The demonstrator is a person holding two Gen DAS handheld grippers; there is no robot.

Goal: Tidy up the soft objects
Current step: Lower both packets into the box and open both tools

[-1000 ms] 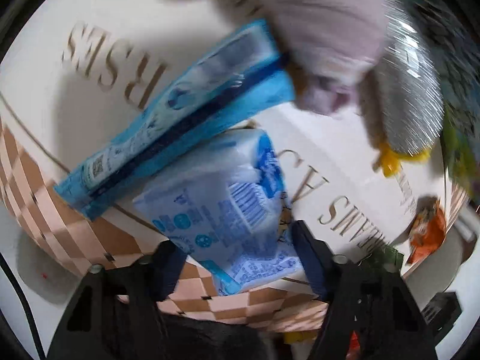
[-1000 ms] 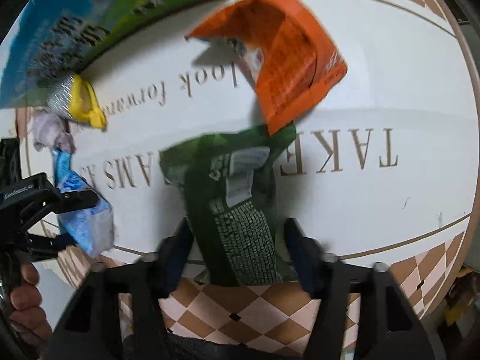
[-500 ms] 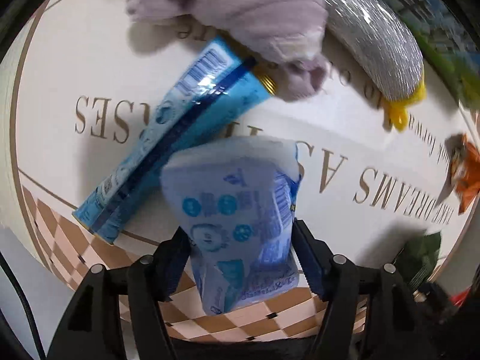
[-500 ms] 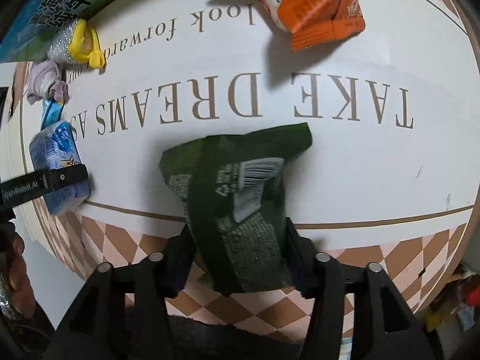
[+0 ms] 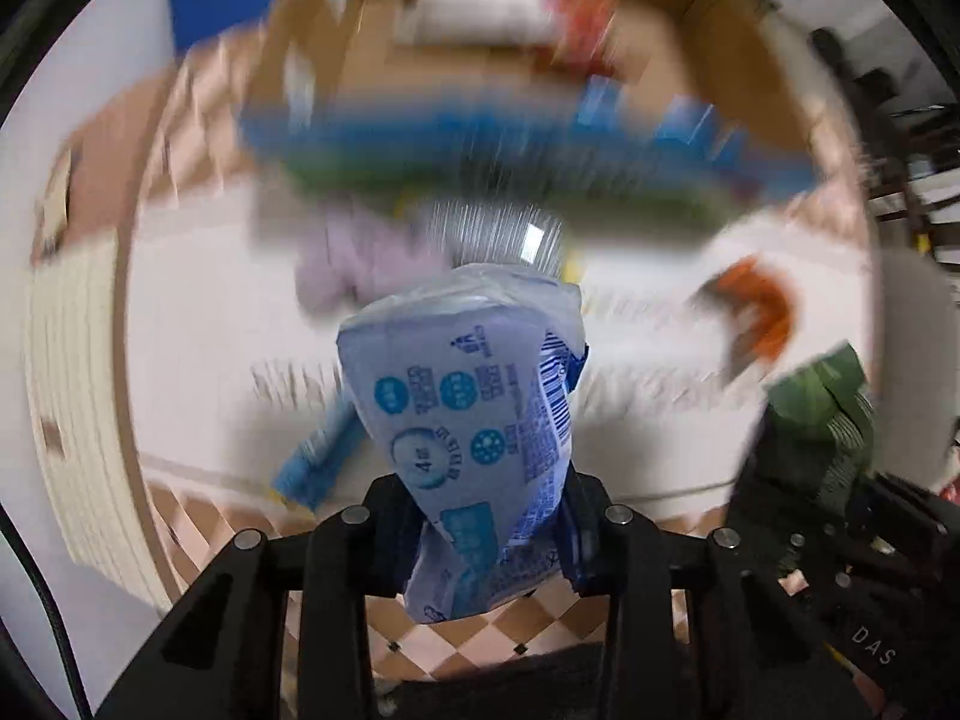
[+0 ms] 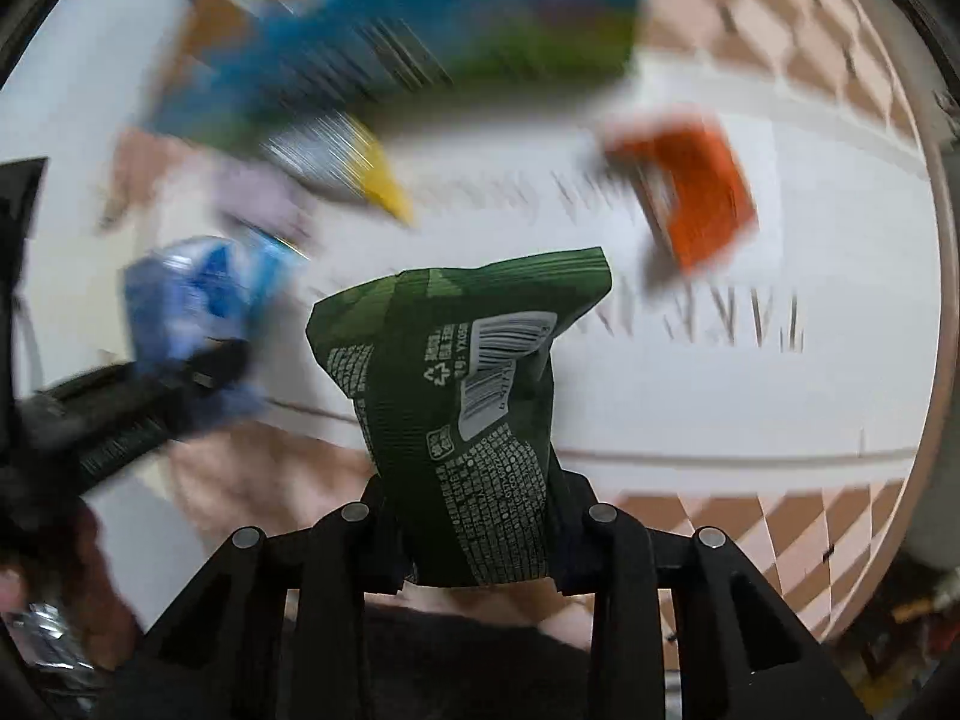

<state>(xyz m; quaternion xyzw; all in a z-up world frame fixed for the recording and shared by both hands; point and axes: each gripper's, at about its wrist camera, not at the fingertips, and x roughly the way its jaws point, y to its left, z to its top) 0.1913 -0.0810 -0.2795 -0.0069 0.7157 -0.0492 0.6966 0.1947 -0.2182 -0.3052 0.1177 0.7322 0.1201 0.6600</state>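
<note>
Left gripper (image 5: 480, 531) clamped on blue tissue pack (image 5: 474, 414); right gripper (image 6: 477, 531) clamped on green snack bag (image 6: 462, 396). Both packs, low over the white mat (image 6: 690, 396) half a second ago, now ride higher and clear of it. Far: cardboard box (image 5: 708, 48), contents blurred. Orange packet (image 6: 696, 186) lies far right.

White round desk (image 6: 750, 396) with brown lettering and a pink checkered rim; a cardboard box (image 5: 708, 30) sits far behind it, all blurry.
</note>
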